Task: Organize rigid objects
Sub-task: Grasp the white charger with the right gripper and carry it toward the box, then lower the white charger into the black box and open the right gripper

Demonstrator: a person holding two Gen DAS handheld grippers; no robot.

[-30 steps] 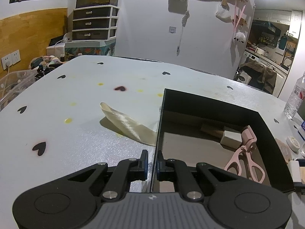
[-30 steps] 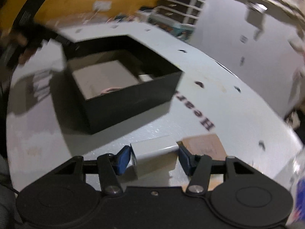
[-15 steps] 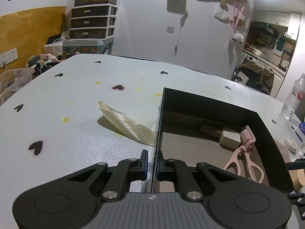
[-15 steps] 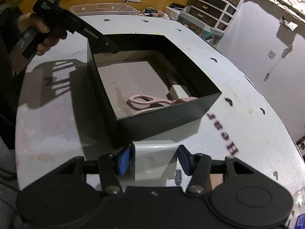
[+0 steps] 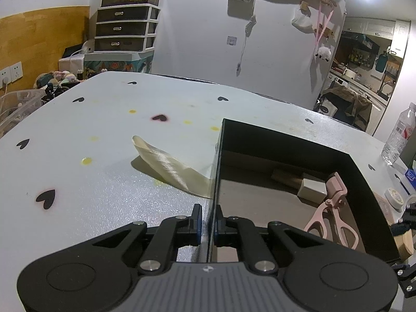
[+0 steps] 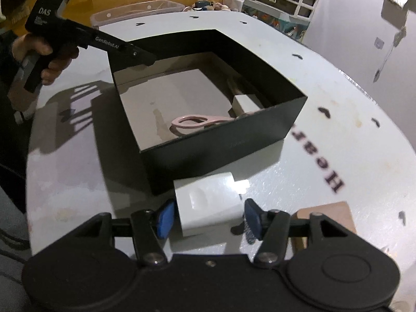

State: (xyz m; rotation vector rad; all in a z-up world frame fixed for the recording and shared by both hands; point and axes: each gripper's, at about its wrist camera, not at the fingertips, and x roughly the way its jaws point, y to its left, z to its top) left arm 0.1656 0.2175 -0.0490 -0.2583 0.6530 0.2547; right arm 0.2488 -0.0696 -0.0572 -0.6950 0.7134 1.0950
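Observation:
A black open box (image 5: 358, 171) (image 6: 223, 150) stands on the white table. Inside lie a pink eyelash curler (image 5: 332, 213) (image 6: 197, 123), a small white block (image 5: 312, 188) (image 6: 243, 104) and a brown piece (image 5: 284, 178). My left gripper (image 5: 208, 225) is shut on the box's near-left wall; it also shows in the right wrist view (image 6: 141, 56). My right gripper (image 6: 208, 217) is shut on a white rectangular box (image 6: 208, 202) and holds it just outside the black box's near wall.
A cream ribbon (image 5: 169, 167) lies left of the box. A water bottle (image 5: 399, 135), a tape roll (image 5: 394, 195) and a brown card (image 6: 325, 218) sit to the right. A clear bin (image 6: 140, 10) and drawers (image 5: 124, 28) stand beyond the table.
My right gripper has carried the white box up toward the black box's near wall, raising its view over the rim. My left gripper keeps its hold on the wall.

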